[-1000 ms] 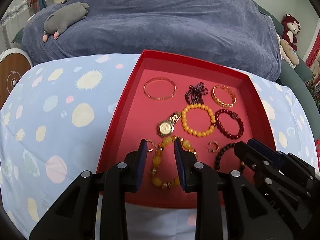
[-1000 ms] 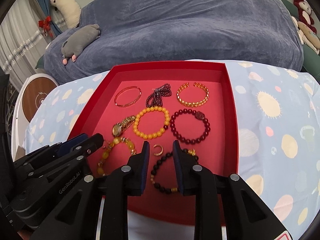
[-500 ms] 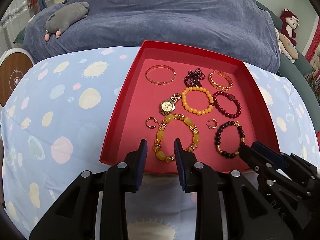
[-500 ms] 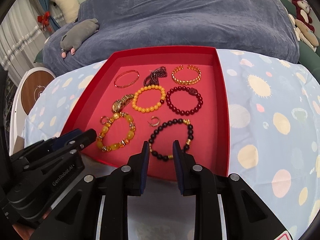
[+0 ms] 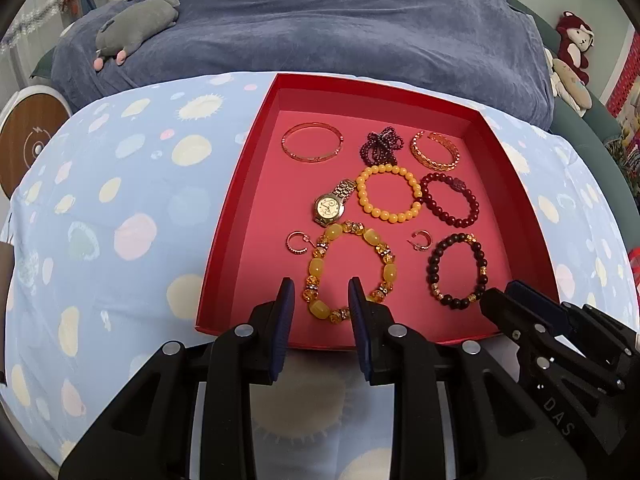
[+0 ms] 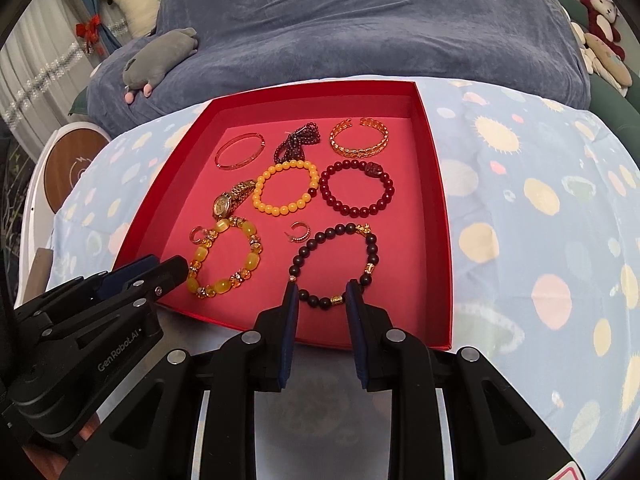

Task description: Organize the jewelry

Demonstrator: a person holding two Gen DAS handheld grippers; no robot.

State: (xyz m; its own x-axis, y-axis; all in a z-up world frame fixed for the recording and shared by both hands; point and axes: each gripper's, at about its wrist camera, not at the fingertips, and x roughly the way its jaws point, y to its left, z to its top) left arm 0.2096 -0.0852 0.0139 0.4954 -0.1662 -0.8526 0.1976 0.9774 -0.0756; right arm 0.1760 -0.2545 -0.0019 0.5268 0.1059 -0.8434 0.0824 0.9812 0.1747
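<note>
1. Both grippers have drawn back toward the near side since the earlier frames: a second ago their tips hung over the tray's floor, and now they sit at its near rim, so all the jewelry lies in sight beyond them.
2. Left wrist view: the left gripper (image 5: 319, 294) has its jaws parted a little with nothing between them, the tips over the near loop of the amber bracelet (image 5: 349, 270).
3. Same view: the red tray (image 5: 228, 232) rests on a blue dotted cloth (image 5: 120, 208) over the worktop. Its far row holds a thin gold bangle (image 5: 312, 141), a dark purple bead strand (image 5: 381, 147) and a woven gold cuff (image 5: 434, 151).
4. Same view: the middle row holds a gold watch (image 5: 330, 205), a yellow bead bracelet (image 5: 389, 193) and a dark red bead bracelet (image 5: 451, 199). One small hoop earring (image 5: 296, 242) lies left of the amber bracelet, another (image 5: 421, 240) to its right.
5. Same view: the right gripper (image 5: 516, 304) enters from the right, just beside the black bead bracelet (image 5: 457, 270).
6. Right wrist view: the right gripper (image 6: 321, 296) also has slightly parted, empty jaws, the tips over the near arc of the black bead bracelet (image 6: 335, 265).
7. Same view: the left gripper (image 6: 160, 270) lies at the tray's (image 6: 440, 216) near left corner, close to the amber bracelet (image 6: 224, 258). A grey plush toy (image 6: 160, 58) lies on the blue bedcover (image 6: 380, 28) beyond.
</note>
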